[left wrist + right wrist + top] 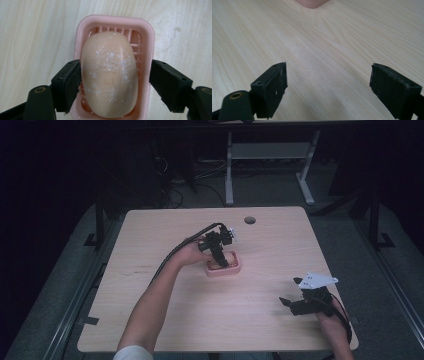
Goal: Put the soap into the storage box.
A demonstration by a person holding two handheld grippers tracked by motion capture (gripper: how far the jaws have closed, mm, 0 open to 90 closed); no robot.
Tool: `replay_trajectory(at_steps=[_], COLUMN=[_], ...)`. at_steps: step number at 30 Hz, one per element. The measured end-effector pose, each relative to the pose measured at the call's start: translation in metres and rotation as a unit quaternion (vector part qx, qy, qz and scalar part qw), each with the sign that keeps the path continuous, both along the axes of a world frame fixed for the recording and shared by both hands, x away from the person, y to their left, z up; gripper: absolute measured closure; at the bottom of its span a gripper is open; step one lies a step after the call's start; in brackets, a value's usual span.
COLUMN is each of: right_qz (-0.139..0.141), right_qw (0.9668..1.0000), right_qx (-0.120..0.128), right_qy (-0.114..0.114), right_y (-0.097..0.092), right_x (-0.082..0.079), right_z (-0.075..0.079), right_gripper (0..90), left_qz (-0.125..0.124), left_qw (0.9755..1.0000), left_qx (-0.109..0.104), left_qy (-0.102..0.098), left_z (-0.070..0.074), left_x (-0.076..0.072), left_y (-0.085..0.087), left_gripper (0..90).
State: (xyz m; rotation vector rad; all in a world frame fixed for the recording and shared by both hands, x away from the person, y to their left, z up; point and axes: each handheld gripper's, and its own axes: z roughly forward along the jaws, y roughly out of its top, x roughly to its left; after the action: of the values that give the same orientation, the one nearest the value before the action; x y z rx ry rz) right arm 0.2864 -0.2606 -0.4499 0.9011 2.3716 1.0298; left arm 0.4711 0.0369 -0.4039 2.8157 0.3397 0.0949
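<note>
Where the left gripper hangs over the pink soap dish, its jaws are spread to either side of the bar of soap. One jaw touches or very nearly touches the soap's side; the other stands clear of the soap, outside the dish rim, with a gap showing. Not a closed pinch. Soap lies in the dish, pale peach, flecked with white residue, long axis running between the jaws. Dish ribs visible at the far end.

High view: left gripper points down onto the soap dish near the middle of the wooden surface. Contact hard to judge from here; picture is small and dim.

Right gripper sits near the right front edge of the surface, well apart from the dish. Its own view shows the jaws wide apart, nothing between them, bare wood beneath. Corner of the dish at the top edge.
</note>
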Motion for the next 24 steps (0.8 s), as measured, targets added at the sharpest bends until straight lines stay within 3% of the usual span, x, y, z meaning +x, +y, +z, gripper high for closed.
replay_trajectory(at_steps=[9, 13, 18, 24], right_qz=[0.001, 0.003, 0.005, 0.004], right_qw=[1.0, 1.0, 0.9999, 0.9999], right_qx=[-0.002, -0.007, -0.01, -0.011], right_qy=[0.0, -0.001, 0.001, 0.003], right_y=[0.002, 0.004, 0.007, 0.008], right_x=[0.0, 0.001, 0.001, 0.001], right_z=[-0.001, -0.001, -0.001, -0.001], right_gripper=[13.9, 13.9, 14.0, 14.0], left_qz=[0.005, 0.005, 0.004, 0.009], left_qw=[1.0, 0.9999, 0.9999, 0.9997], left_qx=[-0.003, -0.014, -0.008, -0.02], left_qy=[-0.001, -0.005, -0.007, -0.008], left_z=[0.002, 0.006, 0.006, 0.008], left_x=[-0.008, -0.015, -0.021, -0.026], left_y=[0.013, 0.017, 0.022, 0.029], left_gripper=[23.6, 24.0, 23.9, 23.9])
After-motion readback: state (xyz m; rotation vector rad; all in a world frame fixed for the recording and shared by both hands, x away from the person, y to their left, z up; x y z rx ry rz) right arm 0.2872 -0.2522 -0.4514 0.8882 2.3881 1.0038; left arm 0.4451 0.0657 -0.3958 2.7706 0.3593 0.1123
